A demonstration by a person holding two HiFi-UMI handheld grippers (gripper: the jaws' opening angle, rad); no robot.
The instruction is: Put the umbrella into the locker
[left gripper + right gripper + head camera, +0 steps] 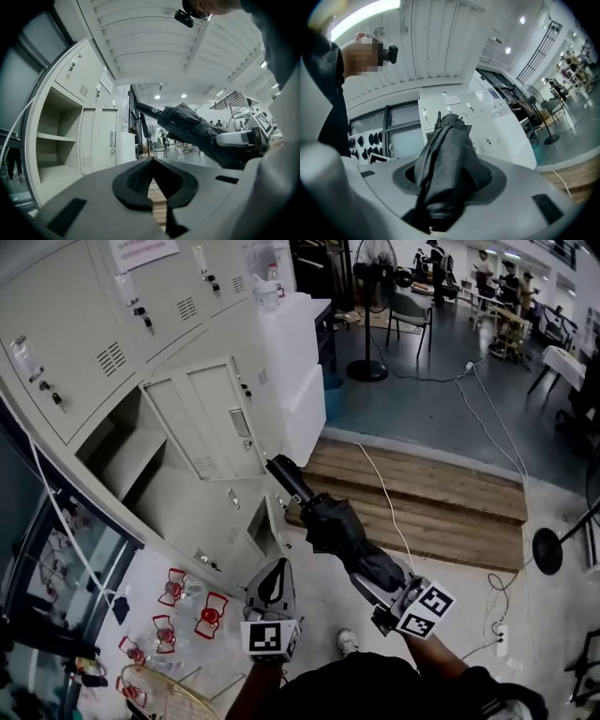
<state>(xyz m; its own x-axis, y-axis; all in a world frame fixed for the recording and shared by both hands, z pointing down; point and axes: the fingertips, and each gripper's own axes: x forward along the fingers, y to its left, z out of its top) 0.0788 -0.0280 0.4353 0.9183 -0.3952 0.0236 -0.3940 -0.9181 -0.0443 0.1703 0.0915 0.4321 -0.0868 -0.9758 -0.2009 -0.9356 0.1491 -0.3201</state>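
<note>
Gripping the folded black umbrella (330, 521) around its bundled cloth in the right gripper (380, 579), free end aimed far-left at the open locker (112, 460) yet outside it beside the swung-out door (211, 418), with the left gripper (270, 579) closed on nothing, nearer and left.

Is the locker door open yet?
Open: the beige metal locker door stands swung outward, baring the shelved compartment behind it.
</note>
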